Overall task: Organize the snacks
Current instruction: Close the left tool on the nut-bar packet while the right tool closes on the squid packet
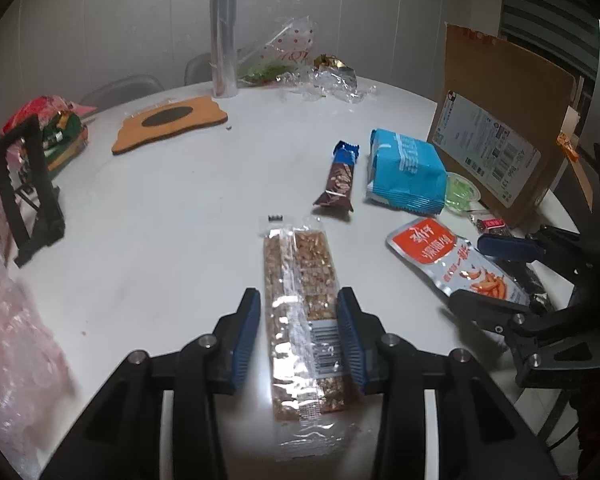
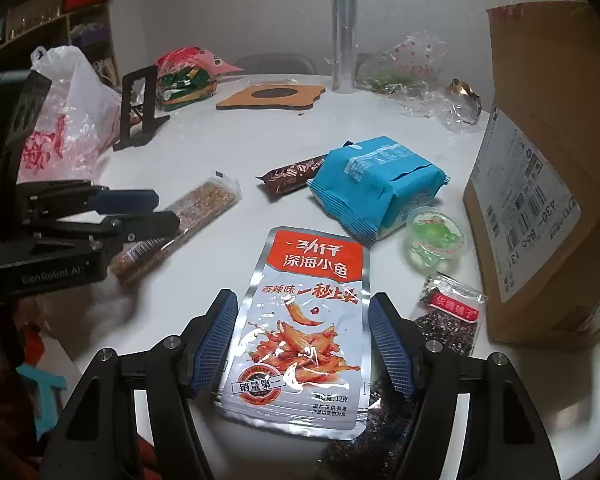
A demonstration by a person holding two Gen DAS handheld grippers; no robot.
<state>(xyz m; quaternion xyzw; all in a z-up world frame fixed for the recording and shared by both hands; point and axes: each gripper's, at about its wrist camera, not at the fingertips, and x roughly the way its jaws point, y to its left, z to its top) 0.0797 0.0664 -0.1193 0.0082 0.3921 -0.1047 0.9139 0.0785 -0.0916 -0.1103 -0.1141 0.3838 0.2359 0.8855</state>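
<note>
The cardboard box (image 2: 540, 168), stiff and matte with a printed shipping label, is the largest thing on the white desk (image 1: 160, 208) and the likeliest home for the snacks; all places here are told from it. Just beside its labelled face lies the blue biscuit multipack (image 2: 376, 188), a soft, puffy film wrap that would crush if squeezed hard, best taken across its narrow width. In front of the box, toward the camera, lies the foil fish-snack pouch (image 2: 304, 320), flat, light, glossy and slippery; it will flex and may slide, so its side edges are the place to pinch. The right gripper (image 2: 304, 344) straddles it, jaws partly open, pads beside both edges but seemingly not yet pressing. Farther from the box lies the nut brittle bar (image 1: 300, 320), long, rigid and probably brittle inside crinkly clear wrap; a grip near mid-length would balance it. The left gripper (image 1: 298, 336) brackets it, jaws narrowly apart: one pad sits at the wrapper's edge while a sliver of desk shows at the other. Between bar and multipack lies the slim brown chocolate bar (image 1: 338, 182). Touching the box's foot sits a small green jelly cup (image 2: 436, 236), smooth and squashy, and a tiny clear seed sachet (image 2: 450, 316)
</note>
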